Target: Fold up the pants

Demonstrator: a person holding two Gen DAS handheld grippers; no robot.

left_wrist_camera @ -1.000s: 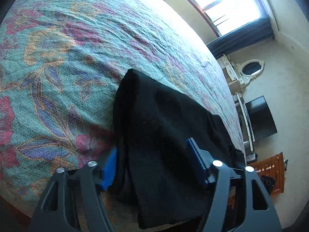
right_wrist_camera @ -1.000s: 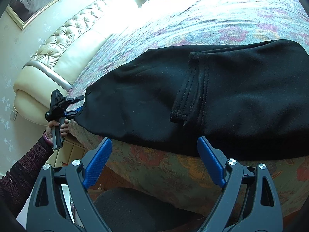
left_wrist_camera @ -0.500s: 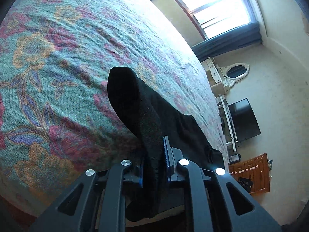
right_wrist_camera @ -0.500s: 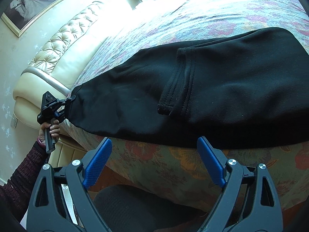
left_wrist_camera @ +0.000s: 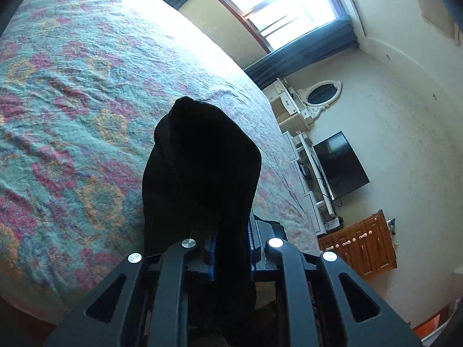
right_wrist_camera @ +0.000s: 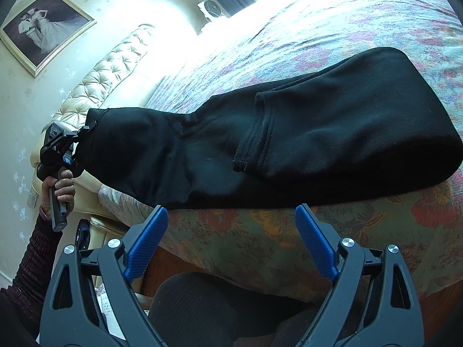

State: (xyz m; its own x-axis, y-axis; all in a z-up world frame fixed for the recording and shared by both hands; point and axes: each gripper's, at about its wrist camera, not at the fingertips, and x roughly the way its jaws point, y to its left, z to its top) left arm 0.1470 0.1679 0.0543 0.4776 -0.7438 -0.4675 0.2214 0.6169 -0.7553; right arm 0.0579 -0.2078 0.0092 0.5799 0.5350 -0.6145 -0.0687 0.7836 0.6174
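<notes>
Jaws first: the left gripper (left_wrist_camera: 231, 248) has just been closing and now pinches one end of the black pants (right_wrist_camera: 289, 133) between its blue pads, while the right gripper (right_wrist_camera: 231, 237) stands wide apart with nothing between its blue fingers (right_wrist_camera: 314, 237). Largest in the scene is the bed (right_wrist_camera: 260, 237) with its floral cover, and the pants lie along its near edge, their long axis running from the person's left to right as the right wrist view shows. The left end is raised off the cover and pulled taut from the left gripper, which a hand (right_wrist_camera: 62, 185) in a dark knitted sleeve holds beside a cream tufted headboard (right_wrist_camera: 107, 81). The rest of the fabric rests flat on the cover, with a stitched hem edge (right_wrist_camera: 257, 136) lying across the middle (a layer already lies doubled over there). From the right gripper's open jaws the pants sit just ahead and above, past the bed's edge, and the rounded right-hand end is well off to that gripper's right. By my judgement the coming fold turns on this: the left hand owns the lifted end and must carry it along the long axis toward the far end, while the nearer right gripper is free to pin or catch the middle.
</notes>
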